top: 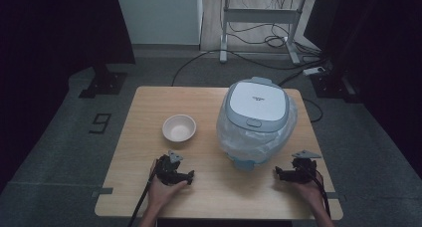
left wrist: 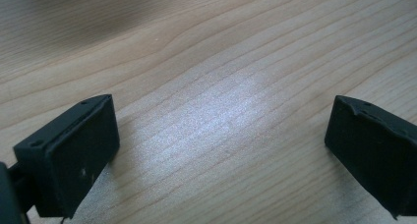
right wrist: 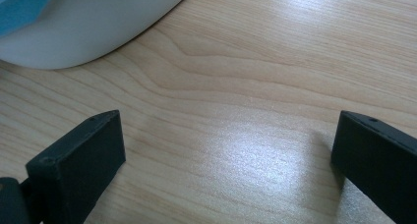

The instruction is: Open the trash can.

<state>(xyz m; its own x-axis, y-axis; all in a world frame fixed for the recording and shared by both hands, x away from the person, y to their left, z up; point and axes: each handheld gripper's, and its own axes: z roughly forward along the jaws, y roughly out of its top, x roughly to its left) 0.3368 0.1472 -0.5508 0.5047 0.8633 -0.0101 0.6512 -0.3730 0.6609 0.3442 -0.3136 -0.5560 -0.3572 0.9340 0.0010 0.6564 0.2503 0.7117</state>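
Note:
A white rice cooker [top: 256, 120] with a grey lid stands on the right half of the wooden table [top: 214, 197]; its white base [right wrist: 83, 27] curves across the top left of the right gripper view. A small white bowl [top: 179, 128] sits empty to the cooker's left. My left gripper [top: 191, 176] rests low on the table in front of the bowl, jaws wide apart over bare wood [left wrist: 221, 135]. My right gripper [top: 275, 172] rests near the front right, just before the cooker, also open with nothing between its jaws [right wrist: 226, 155].
The table's front edge lies just behind both hands. Beyond the table are a dark floor, cables [top: 259, 57] and the legs of a white desk [top: 259, 18] at the back. A "9" mark [top: 101, 122] sits on the floor to the left.

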